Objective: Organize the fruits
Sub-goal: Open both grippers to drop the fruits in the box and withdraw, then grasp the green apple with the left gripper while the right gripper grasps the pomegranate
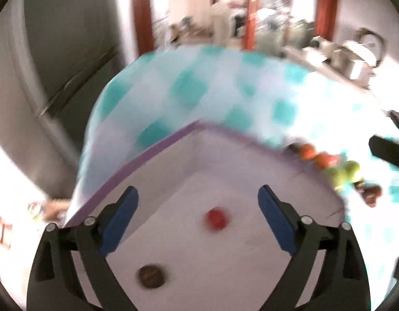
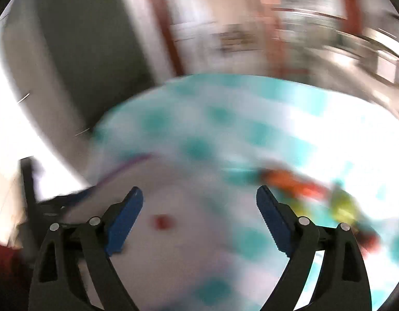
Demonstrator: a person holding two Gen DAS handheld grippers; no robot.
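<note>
Your left wrist view is the sharper one, and only there you see a dark brown round fruit [image 1: 151, 276] lying on the white board [image 1: 189, 171] with the purple edge, low between the fingers and nearer to the left one. In that view you also see a small red fruit [image 1: 216, 218] on the board, in the wide gap of your left tool [image 1: 198, 223], which stands fully open and holds nothing. Past the right edge of the board, on the surface [image 1: 225, 88] with the white and teal checked cloth, a row of fruits lies close together: orange ones [image 1: 314, 155], then green ones [image 1: 344, 172], then a dark red one [image 1: 372, 193]. Your right wrist view is strongly blurred. It shows your right tool [image 2: 199, 223] also wide open and empty, with the red fruit [image 2: 162, 221] as a small smear on the pale board [image 2: 194, 189], nearer to the left finger. The row is there only as streaks of colour, orange [image 2: 292, 181] and yellow-green [image 2: 343, 206], beyond the right finger; you cannot tell the single fruits apart.
</note>
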